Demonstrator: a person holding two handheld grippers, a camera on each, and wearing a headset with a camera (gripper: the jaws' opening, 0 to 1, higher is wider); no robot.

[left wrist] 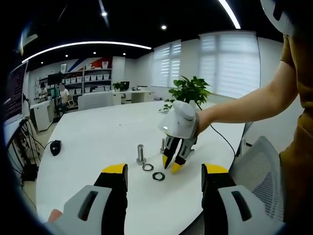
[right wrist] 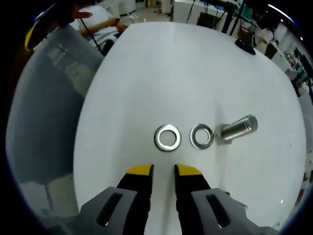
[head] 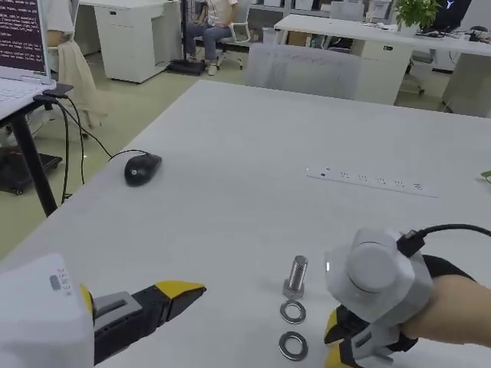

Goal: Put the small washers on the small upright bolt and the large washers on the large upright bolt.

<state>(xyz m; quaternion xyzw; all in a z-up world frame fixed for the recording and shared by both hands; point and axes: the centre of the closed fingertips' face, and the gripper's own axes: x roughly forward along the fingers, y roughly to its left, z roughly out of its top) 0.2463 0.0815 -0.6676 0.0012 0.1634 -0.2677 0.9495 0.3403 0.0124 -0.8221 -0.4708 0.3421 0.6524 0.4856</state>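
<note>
Head view: 1 upright bolt [head: 298, 276] stands bare on the table [head: 230, 192]; inner washer [head: 292, 311] and outer washer [head: 293, 345] lie flat beside it.
Left gripper view: left gripper [left wrist: 165, 171] gapes wide, empty.
Right gripper view: right gripper [right wrist: 164, 170] is nearly closed, holding nothing, near the outer washer.
Progress: we judge nothing threaded yet; 2 washers remain.
</note>
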